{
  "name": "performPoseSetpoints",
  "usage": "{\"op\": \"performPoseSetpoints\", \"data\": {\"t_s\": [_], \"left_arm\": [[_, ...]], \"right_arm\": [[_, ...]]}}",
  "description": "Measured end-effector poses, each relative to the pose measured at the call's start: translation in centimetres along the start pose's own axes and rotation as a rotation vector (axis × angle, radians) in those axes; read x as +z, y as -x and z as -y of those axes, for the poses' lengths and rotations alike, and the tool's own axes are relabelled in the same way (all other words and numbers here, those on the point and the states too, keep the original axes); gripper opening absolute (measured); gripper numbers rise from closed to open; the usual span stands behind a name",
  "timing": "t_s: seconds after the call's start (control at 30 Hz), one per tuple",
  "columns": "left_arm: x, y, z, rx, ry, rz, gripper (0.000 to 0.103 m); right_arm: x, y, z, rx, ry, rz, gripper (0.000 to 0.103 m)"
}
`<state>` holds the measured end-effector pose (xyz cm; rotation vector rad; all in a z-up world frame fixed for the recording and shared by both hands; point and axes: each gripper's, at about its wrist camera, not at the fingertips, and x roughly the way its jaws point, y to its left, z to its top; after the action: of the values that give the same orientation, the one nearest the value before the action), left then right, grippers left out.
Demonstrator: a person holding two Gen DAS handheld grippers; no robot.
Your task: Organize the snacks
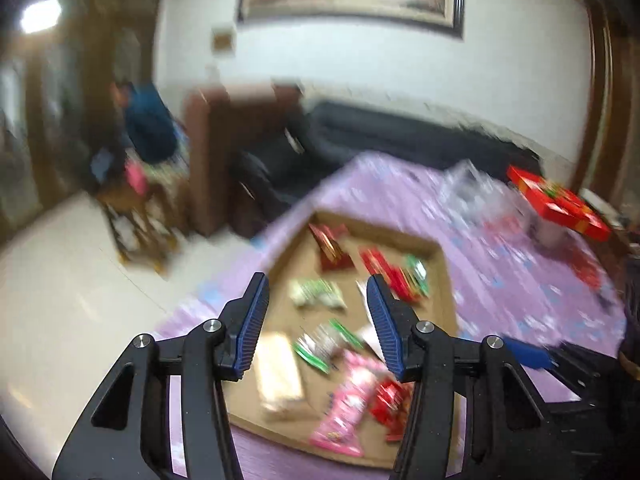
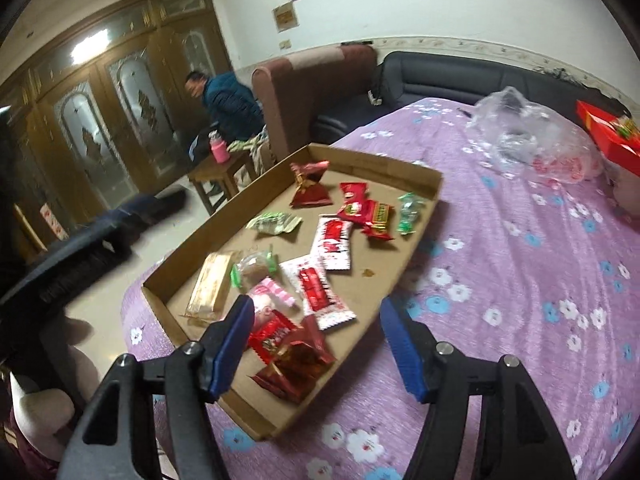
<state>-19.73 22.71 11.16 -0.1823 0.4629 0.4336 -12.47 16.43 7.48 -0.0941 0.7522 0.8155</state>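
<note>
Snacks [image 2: 332, 240] lie scattered loose in the shallow cardboard tray [image 2: 424, 184] on the purple flowered cloth [image 2: 520, 280], a red box [image 2: 612, 136] and a clear plastic bag [image 2: 516, 128] off toward two o'clock. Both the left gripper [image 1: 316, 316] and the right gripper [image 2: 316, 344] hover over the tray's near end with jaws apart and nothing between them, so I judge this a pause between picks. Next, one gripper needs to drop onto a single packet, perhaps the dark red one [image 2: 300, 364] at six o'clock, without catching its neighbours.
</note>
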Motion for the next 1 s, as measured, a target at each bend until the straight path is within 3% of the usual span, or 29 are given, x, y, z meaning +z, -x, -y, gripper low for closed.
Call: {"op": "performPoseSetpoints", "data": {"t_s": [0.1, 0.17, 0.2, 0.27, 0.43, 0.7, 1.0], "left_arm": [[0.3, 3.8, 0.3, 0.094, 0.03, 0.161, 0.093], [-0.2, 5.3, 0.2, 0.106, 0.055, 0.246, 0.103], [-0.4, 5.6, 0.2, 0.113, 0.061, 0.268, 0.103], [-0.5, 5.1, 0.7, 0.15, 0.04, 0.232, 0.103], [-1.1, 2.3, 2.0, 0.113, 0.015, 0.022, 0.103], [-1.8, 1.7, 4.5, 0.16, -0.039, -0.03, 0.103], [-2.5, 0.2, 5.5, 0.113, -0.061, -0.115, 0.103]], "right_arm": [[-0.4, 1.1, 1.2, -0.003, -0.033, 0.022, 0.069], [-0.8, 1.8, 1.8, -0.005, -0.052, 0.034, 0.069], [-1.0, 2.1, 1.9, -0.007, -0.058, 0.037, 0.069], [-1.5, 2.6, 2.3, -0.013, -0.068, 0.044, 0.069], [-2.7, 3.6, 2.4, -0.041, -0.059, 0.06, 0.072], [-3.8, 4.4, 1.5, -0.106, 0.009, 0.075, 0.078], [-4.1, 3.5, 0.8, -0.166, 0.063, 0.055, 0.078]]}}
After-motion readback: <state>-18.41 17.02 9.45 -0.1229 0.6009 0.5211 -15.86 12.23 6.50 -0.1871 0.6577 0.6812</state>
